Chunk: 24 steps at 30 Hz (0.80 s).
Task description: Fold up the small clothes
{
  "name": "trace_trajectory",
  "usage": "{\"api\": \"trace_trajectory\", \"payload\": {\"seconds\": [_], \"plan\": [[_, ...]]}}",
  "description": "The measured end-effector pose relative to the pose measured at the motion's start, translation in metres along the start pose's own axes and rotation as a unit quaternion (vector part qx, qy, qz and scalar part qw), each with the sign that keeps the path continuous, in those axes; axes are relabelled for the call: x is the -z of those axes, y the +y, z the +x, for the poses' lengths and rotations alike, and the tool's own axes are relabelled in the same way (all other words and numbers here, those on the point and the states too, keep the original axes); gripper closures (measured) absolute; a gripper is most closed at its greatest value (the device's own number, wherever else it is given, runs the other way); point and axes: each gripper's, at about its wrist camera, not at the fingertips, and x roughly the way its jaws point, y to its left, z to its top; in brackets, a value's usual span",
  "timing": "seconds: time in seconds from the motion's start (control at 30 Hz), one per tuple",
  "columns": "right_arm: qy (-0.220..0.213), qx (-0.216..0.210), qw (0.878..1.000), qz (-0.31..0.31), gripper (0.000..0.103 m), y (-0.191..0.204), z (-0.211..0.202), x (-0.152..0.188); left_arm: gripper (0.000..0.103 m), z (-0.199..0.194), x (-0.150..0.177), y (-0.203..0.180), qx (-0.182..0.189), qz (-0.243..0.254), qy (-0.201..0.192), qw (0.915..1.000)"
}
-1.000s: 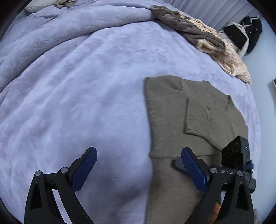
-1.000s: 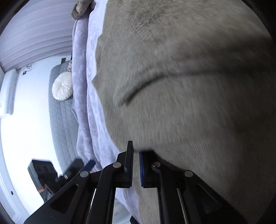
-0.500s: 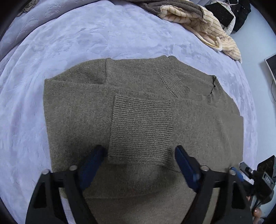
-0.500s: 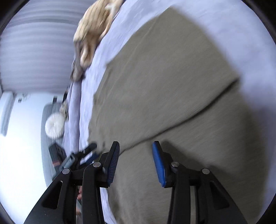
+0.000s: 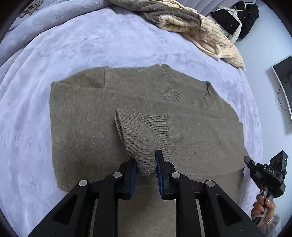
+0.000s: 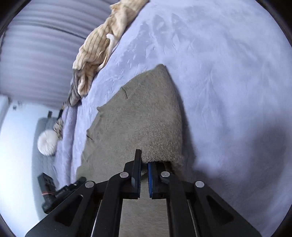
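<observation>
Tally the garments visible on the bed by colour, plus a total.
Olive-brown knit sweater, lying flat, its ribbed cuff pinched by the left gripper: 1
Cream ribbed garment, heaped at the far edge: 1
Grey fleecy garment, heaped with the cream one: 1
Total: 3, all on the lavender plush blanket. The right gripper grips a sweater edge.
</observation>
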Motion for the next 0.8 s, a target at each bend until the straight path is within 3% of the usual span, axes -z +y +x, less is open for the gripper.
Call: {"api": "trace_trajectory", "payload": {"seconds": [0.1,0.17,0.3,0.4,0.43,0.5,0.53,0.6,0.63,0.67,0.7,0.73,0.8], "plan": [[0.033,0.028,0.999,0.002,0.096,-0.025,0.021,0.001,0.082,0.017,0.011,0.016,-0.03,-0.007,0.019,0.9993],[0.039,0.0,0.999,0.031,0.098,-0.04,0.026,0.004,0.082,0.011,0.013,0.022,-0.023,-0.015,0.011,0.9996],[0.037,-0.004,0.999,0.04,0.094,-0.039,0.02,0.007,0.082,-0.005,0.013,0.028,-0.106,0.01,-0.007,0.9943],[0.039,0.015,0.998,0.036,0.089,-0.033,0.009,0.012,0.082,-0.017,0.016,0.039,-0.129,0.001,-0.004,0.9916],[0.036,0.024,0.999,0.029,0.085,-0.029,0.003,0.013,0.082,-0.022,0.017,0.038,-0.136,0.002,-0.011,0.9906],[0.024,0.038,0.999,0.012,0.063,-0.022,-0.008,0.013,0.082,-0.03,0.02,0.033,-0.152,0.009,-0.022,0.9881],[0.02,0.037,0.999,0.008,0.048,-0.023,-0.014,0.013,0.082,-0.032,0.022,0.032,-0.162,0.013,-0.026,0.9863],[0.022,0.035,0.999,0.01,0.046,-0.026,-0.015,0.009,0.08,-0.031,0.024,0.025,-0.172,0.022,-0.023,0.9846],[0.025,0.026,0.999,0.019,0.046,-0.029,-0.012,0.005,0.074,-0.028,0.025,0.022,-0.173,0.027,-0.019,0.9844],[0.026,0.011,0.999,0.03,0.046,-0.032,-0.008,0.002,0.04,-0.025,0.026,0.017,-0.174,0.029,-0.017,0.9842],[0.029,0.0,0.999,0.04,0.046,-0.034,-0.003,-0.001,0.013,-0.026,0.028,0.015,-0.175,0.029,-0.021,0.9839],[0.034,-0.003,0.998,0.051,0.047,-0.037,0.004,-0.004,0.012,-0.029,0.031,0.012,-0.175,0.03,-0.033,0.9836],[0.041,0.022,0.997,0.07,0.076,-0.041,0.013,-0.006,0.012,-0.028,0.033,0.006,-0.168,0.037,-0.031,0.9846]]}}
